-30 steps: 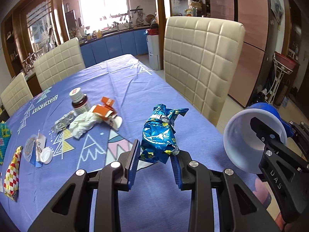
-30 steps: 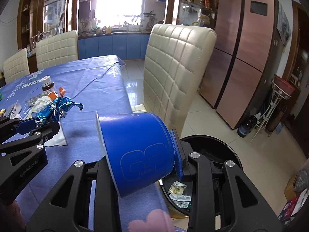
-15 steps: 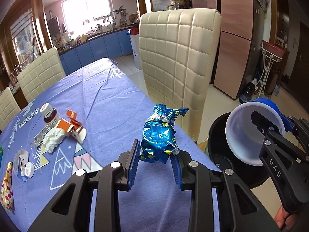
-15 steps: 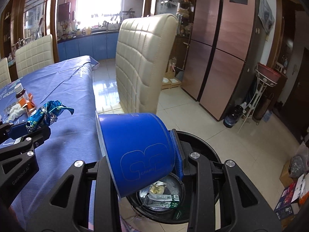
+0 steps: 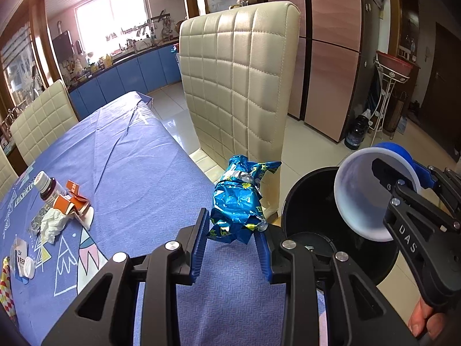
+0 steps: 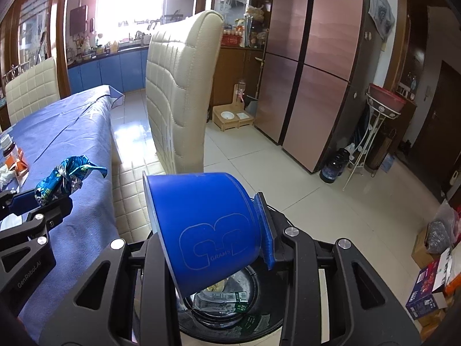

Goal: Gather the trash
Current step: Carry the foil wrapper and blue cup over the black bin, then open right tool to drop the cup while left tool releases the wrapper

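My left gripper [image 5: 232,243] is shut on a crumpled blue foil wrapper [image 5: 240,201] and holds it above the table's right edge, beside the black trash bin [image 5: 294,201]. The wrapper also shows in the right wrist view [image 6: 62,180]. My right gripper [image 6: 207,230] is shut on a blue cup with a white inside [image 6: 207,225] and holds it on its side over the bin [image 6: 230,314], which has trash in it. The cup also shows in the left wrist view [image 5: 371,196].
More litter lies on the blue tablecloth [image 5: 138,158]: a brown bottle [image 5: 47,189], orange packaging [image 5: 70,201], a white tissue [image 5: 53,225] and small caps [image 5: 27,265]. A cream chair [image 5: 239,86] stands at the table's right side. Boxes [image 6: 432,285] sit on the floor.
Both grippers have moved right, off the table toward the bin. The cup is now over the bin's opening and the wrapper is at the table's edge.
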